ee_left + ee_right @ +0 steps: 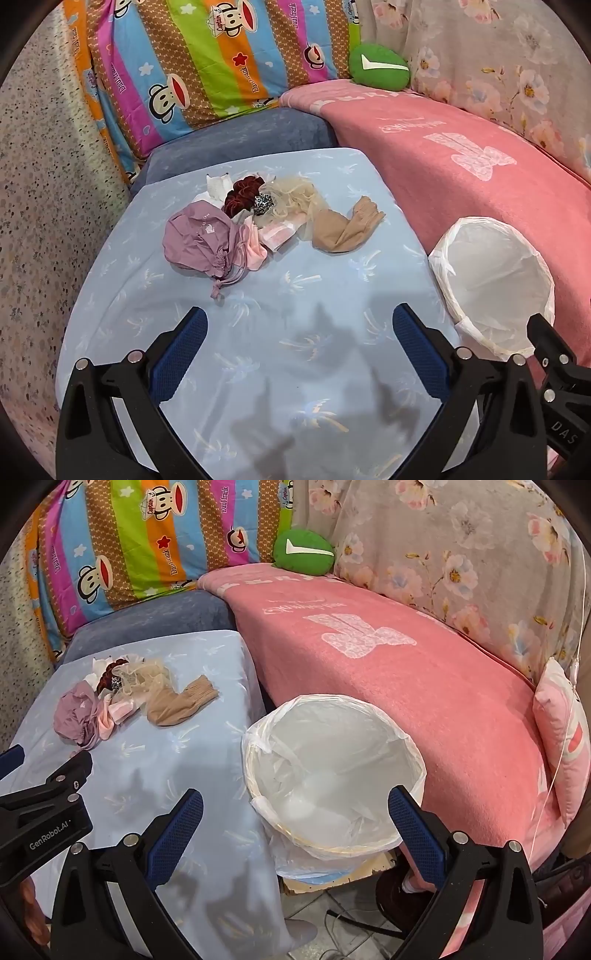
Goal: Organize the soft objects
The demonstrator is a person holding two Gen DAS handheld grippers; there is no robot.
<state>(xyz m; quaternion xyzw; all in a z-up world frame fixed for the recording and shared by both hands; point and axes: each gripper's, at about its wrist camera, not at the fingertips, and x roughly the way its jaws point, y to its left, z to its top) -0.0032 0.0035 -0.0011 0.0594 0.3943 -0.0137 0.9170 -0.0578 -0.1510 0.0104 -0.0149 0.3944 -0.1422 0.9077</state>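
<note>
I read "GenRobot.AI" on my left gripper body, "DAS" on my right gripper body, and "Captain" with "Paul Frank" printed repeatedly on the striped monkey sheet; the pink blanket lettering is illegible.

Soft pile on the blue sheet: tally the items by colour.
Mauve drawstring pouch: 1
Pink cloths: 2
Dark red scrunchie: 1
Leopard-print scrunchie: 1
White piece: 1
Cream lace piece: 1
Tan stocking: 1
Total: 8
</note>
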